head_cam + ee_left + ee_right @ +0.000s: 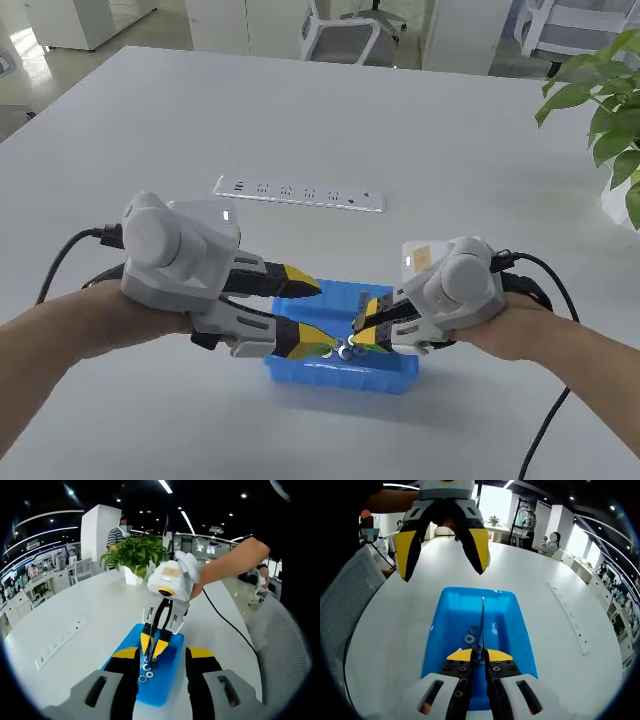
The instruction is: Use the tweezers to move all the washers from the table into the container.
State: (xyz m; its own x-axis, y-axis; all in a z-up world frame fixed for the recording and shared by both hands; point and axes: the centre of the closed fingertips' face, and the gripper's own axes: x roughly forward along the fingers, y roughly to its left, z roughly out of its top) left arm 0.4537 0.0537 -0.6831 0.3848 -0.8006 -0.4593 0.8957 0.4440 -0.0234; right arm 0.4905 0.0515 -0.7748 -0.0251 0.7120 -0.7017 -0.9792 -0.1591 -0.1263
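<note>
Pinching the tweezers [482, 625], the right gripper [481, 654] has its jaws pressed tight on the tool's back end. From there the tweezers run straight ahead. Their long axis follows the length of the blue container [512, 630], and the thin tips point at its far end. Two washers [469, 639] lie on the container floor just left of the shaft, one beyond the other. Whether the tips touch either cannot be told.

The left gripper view adds the slope. From this side the tweezers slant steeply down into the container, with a small cluster of washers near the tips, their count hard to fix. The left gripper [162, 660] has its jaws spread wide with nothing between them, straddling the container's near end.

In the head view both grippers meet over the container, one from the left and one from the right, and they hide most of it. The tweezers there are little more than a glint. Farther off on the white table [300, 120] lies a power strip [300, 194].
</note>
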